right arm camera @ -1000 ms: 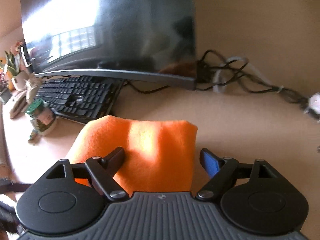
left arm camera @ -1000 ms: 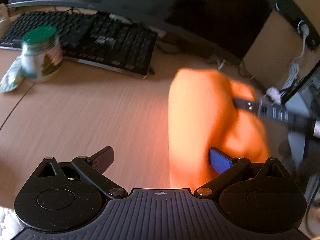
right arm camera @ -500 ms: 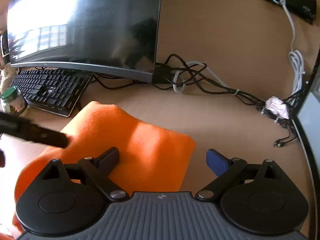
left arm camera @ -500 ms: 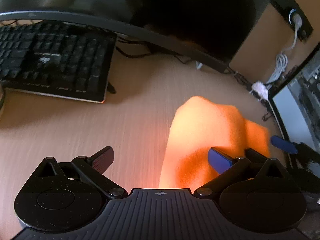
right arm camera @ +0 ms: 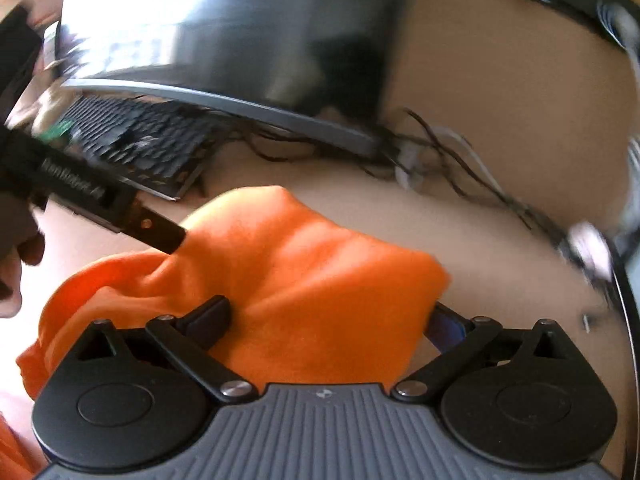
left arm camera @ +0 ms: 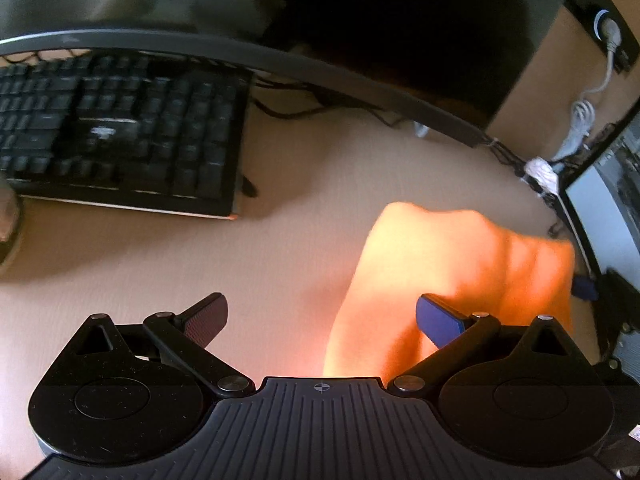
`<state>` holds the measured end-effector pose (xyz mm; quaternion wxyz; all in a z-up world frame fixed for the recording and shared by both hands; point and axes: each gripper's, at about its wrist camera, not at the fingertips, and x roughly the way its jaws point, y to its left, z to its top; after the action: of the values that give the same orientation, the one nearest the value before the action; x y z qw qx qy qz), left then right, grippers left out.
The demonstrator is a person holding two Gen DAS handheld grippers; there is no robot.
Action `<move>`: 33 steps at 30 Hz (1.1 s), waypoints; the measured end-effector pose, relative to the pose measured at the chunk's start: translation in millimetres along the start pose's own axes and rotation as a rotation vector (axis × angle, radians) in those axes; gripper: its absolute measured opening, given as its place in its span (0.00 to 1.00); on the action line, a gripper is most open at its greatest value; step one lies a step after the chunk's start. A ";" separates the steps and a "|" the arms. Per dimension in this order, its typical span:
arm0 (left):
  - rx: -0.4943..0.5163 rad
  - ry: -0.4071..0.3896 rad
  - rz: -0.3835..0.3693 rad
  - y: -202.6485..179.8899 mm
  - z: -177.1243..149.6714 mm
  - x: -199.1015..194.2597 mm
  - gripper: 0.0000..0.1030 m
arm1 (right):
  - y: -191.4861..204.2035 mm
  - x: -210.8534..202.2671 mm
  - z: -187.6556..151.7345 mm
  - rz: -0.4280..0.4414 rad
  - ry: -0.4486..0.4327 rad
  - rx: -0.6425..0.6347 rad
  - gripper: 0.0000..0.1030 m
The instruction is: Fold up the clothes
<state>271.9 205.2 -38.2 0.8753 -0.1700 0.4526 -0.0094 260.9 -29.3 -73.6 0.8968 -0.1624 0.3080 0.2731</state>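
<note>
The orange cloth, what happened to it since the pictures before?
The orange cloth went from a flat fold to a bunched, lifted heap. The left gripper swung right, away from the jar, along the keyboard; it now touches the cloth's left side. The right gripper stayed open around the cloth. Monitor and desk unchanged.

Orange cloth [right arm camera: 312, 292] hides right gripper's blue fingers [right arm camera: 448, 322].

White lettering runs along the black body of the left gripper [right arm camera: 76, 184] in the right wrist view, but motion blur leaves it unreadable. The keyboard [left arm camera: 120, 136] keys carry no legible marks either.
</note>
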 end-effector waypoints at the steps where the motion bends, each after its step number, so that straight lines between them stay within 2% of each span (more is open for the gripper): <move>1: -0.009 -0.005 0.011 3.9 -0.3 -2.7 1.00 | 4.5 4.8 4.2 0.017 -0.013 -0.027 0.97; 8: -0.064 -0.038 0.080 29.7 -2.8 -21.7 1.00 | 21.6 24.5 24.3 0.149 -0.025 -0.061 0.97; 13: -0.065 -0.048 0.082 30.5 -1.7 -28.2 1.00 | 25.4 20.2 23.8 0.179 -0.008 -0.048 0.98; 15: -0.059 -0.061 0.076 28.2 0.9 -31.1 1.00 | 16.2 16.0 25.9 0.202 0.012 -0.003 0.98; 17: -0.059 -0.083 0.065 26.6 4.3 -35.2 1.00 | 0.2 5.2 30.9 0.233 0.008 0.099 0.98; 20: -0.058 -0.118 0.039 24.1 12.3 -38.5 1.00 | -30.0 -16.3 38.5 0.250 -0.067 0.310 0.98; 22: -0.035 -0.119 0.027 19.2 16.9 -35.3 1.00 | -43.5 -19.8 44.6 0.199 -0.110 0.391 0.98; 24: -0.013 -0.110 0.014 12.7 19.6 -30.6 1.00 | -49.4 -13.7 51.4 0.130 -0.124 0.411 0.98; 25: -0.005 -0.102 0.004 9.1 19.5 -28.6 1.00 | -50.9 -7.5 53.0 0.128 -0.120 0.417 0.94; 27: 0.007 -0.083 -0.020 2.6 17.3 -24.0 1.00 | -56.1 10.2 50.2 0.222 -0.059 0.488 0.83; 29: 0.005 -0.070 -0.040 1.0 14.7 -21.9 1.00 | -58.3 27.0 41.9 0.325 0.028 0.592 0.65; 30: 0.001 -0.066 -0.048 1.6 13.4 -21.2 1.00 | -53.3 27.1 37.2 0.341 0.039 0.610 0.58; 31: -0.009 -0.066 -0.051 4.5 12.0 -21.9 1.00 | -46.9 24.8 32.9 0.350 0.040 0.615 0.47; 32: -0.028 -0.070 -0.057 10.4 11.3 -24.6 1.00 | -37.7 18.4 33.8 0.348 0.020 0.578 0.38; 33: -0.047 -0.074 -0.063 16.3 10.8 -27.4 1.00 | -27.3 10.5 36.7 0.340 -0.007 0.527 0.34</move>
<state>262.0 228.3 -15.8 0.8865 -0.2050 0.4144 -0.0198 300.9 -30.1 -49.1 0.8505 0.1304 0.3876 0.3307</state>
